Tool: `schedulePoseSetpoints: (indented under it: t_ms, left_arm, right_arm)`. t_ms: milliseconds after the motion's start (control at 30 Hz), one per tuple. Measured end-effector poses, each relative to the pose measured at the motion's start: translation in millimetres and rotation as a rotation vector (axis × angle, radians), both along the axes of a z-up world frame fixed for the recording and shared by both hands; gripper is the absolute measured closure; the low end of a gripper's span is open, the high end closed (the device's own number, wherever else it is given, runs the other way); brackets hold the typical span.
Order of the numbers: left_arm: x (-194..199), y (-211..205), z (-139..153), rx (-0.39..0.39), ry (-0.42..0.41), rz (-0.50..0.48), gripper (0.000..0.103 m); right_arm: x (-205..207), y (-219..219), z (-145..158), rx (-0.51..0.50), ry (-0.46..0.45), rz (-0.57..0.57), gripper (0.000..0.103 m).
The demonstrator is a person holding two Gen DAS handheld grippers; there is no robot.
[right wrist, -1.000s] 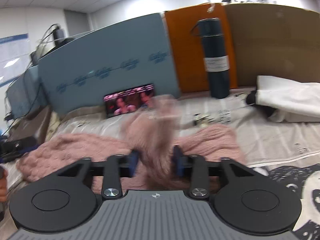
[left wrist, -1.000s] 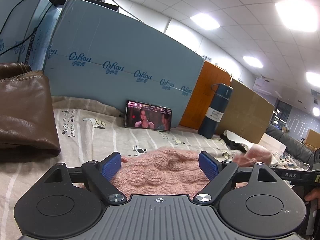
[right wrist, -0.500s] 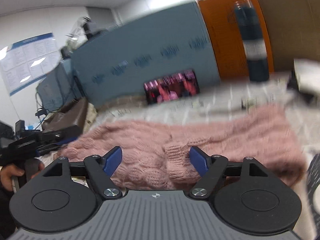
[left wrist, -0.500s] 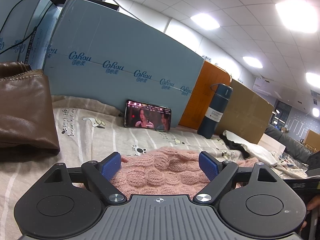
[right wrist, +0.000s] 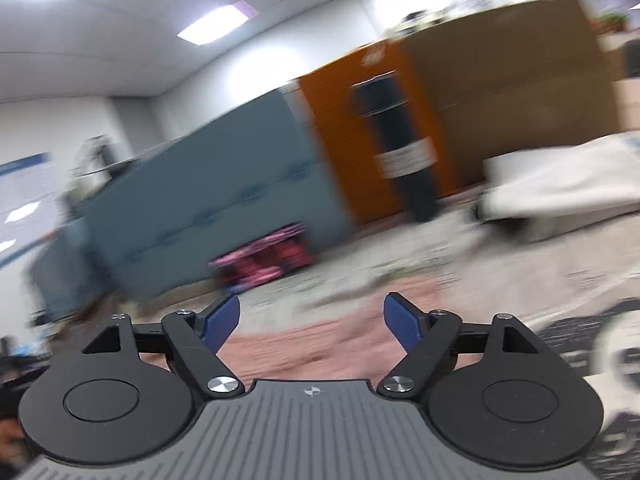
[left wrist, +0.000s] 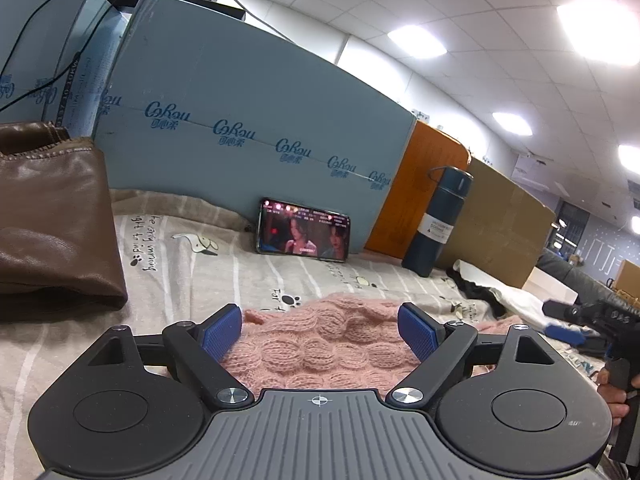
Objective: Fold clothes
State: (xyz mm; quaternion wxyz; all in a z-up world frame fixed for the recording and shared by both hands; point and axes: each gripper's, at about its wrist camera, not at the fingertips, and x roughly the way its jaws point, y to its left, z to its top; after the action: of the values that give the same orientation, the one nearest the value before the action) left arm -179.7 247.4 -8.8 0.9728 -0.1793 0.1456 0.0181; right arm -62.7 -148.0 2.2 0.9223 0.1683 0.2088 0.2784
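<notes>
**knitfan:** Pink cable-knit sweater is lying on the striped bedsheet, right under the left gripper, fingers spread wide, holding nothing.

**foldbot22:** And the right gripper?

**knitfan:** Also spread apart and empty, above the sweater. That view's super blurry. Phone and dark bottle stand at the back.

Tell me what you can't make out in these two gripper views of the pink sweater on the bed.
- Pink sweater: left wrist view, its near part is hidden behind the left gripper, so how far it is folded is unclear.
- Pink sweater, right wrist view: motion blur erases the knit and edges.
- Phone: the small text on its screen is too small to read.
- Flask: label print too small; blurred in the right wrist view.
</notes>
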Motion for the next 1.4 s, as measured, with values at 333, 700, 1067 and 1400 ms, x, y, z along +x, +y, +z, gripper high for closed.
schedulePoseSetpoints:
  t_ms: [333, 700, 1067, 1400]
  left_arm:
    - [2, 0, -1, 0.001, 0.015, 0.002, 0.015]
    - [3, 0, -2, 0.004, 0.03, 0.002, 0.015]
    - [3, -2, -3, 0.011, 0.035, -0.008, 0.015]
    - [17, -13, -7, 0.105, 0.174, 0.062, 0.015]
  right_arm:
    - [31, -8, -33, 0.025, 0.24, -0.078, 0.024]
    - [-13, 25, -9, -0.095, -0.109, 0.141, 0.073]
    - [-4, -11, 12, -0.108, -0.183, -0.088, 0.082]
    - [-6, -1, 18, -0.305, -0.307, -0.219, 0.081]
